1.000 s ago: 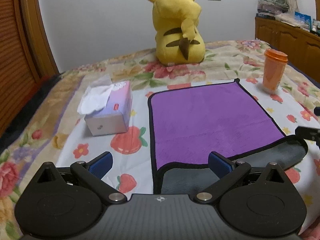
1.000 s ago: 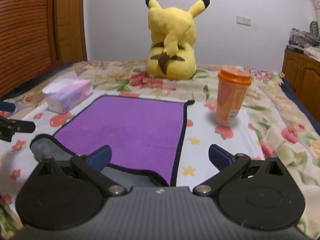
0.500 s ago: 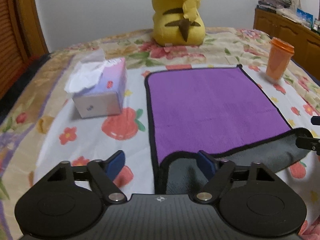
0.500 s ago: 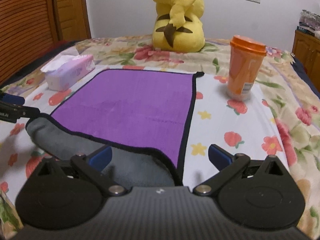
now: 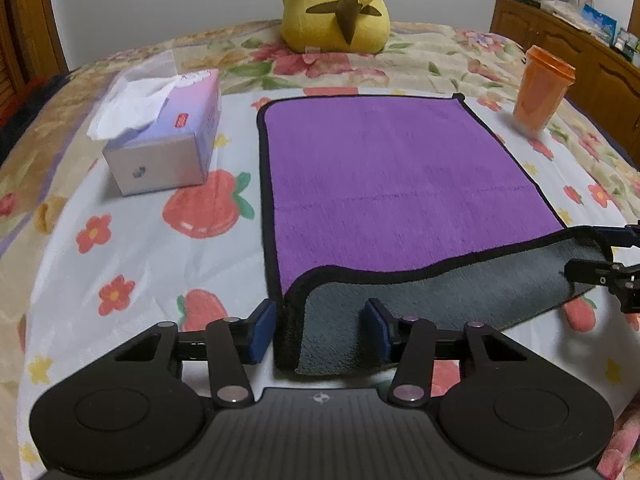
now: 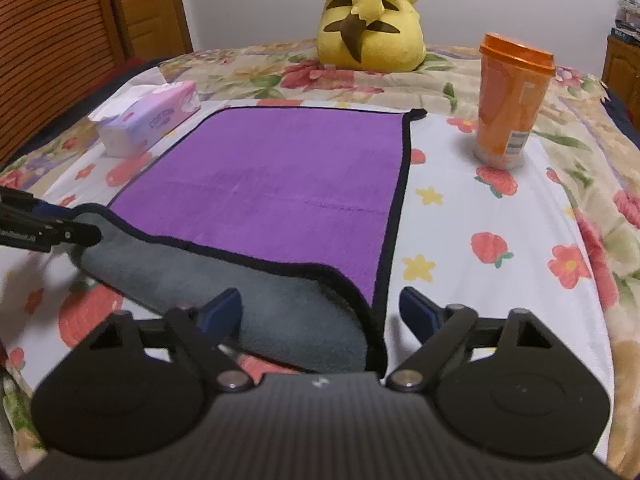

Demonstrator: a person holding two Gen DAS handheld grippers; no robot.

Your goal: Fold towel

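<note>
A purple towel [image 5: 392, 176] with black trim and a grey underside lies flat on the bed; it also shows in the right wrist view [image 6: 280, 184]. Its near edge is curled over, grey side up [image 5: 440, 296]. My left gripper [image 5: 320, 330] is open, its jaws straddling the near left corner of the curled edge. My right gripper [image 6: 320, 314] is open, its jaws straddling the near right corner. Each gripper's tip shows at the edge of the other's view, by the towel's far end.
A tissue box [image 5: 168, 136] sits left of the towel. An orange lidded cup [image 6: 512, 100] stands to its right. A yellow plush toy [image 5: 336, 4] sits behind it on the floral bedspread [image 5: 120, 248]. A wooden cabinet [image 5: 568, 44] stands at far right.
Both grippers have moved forward and down onto the towel's curled near edge. The left jaws have narrowed around the left corner. The grey fold now lies between the fingers of both grippers.
</note>
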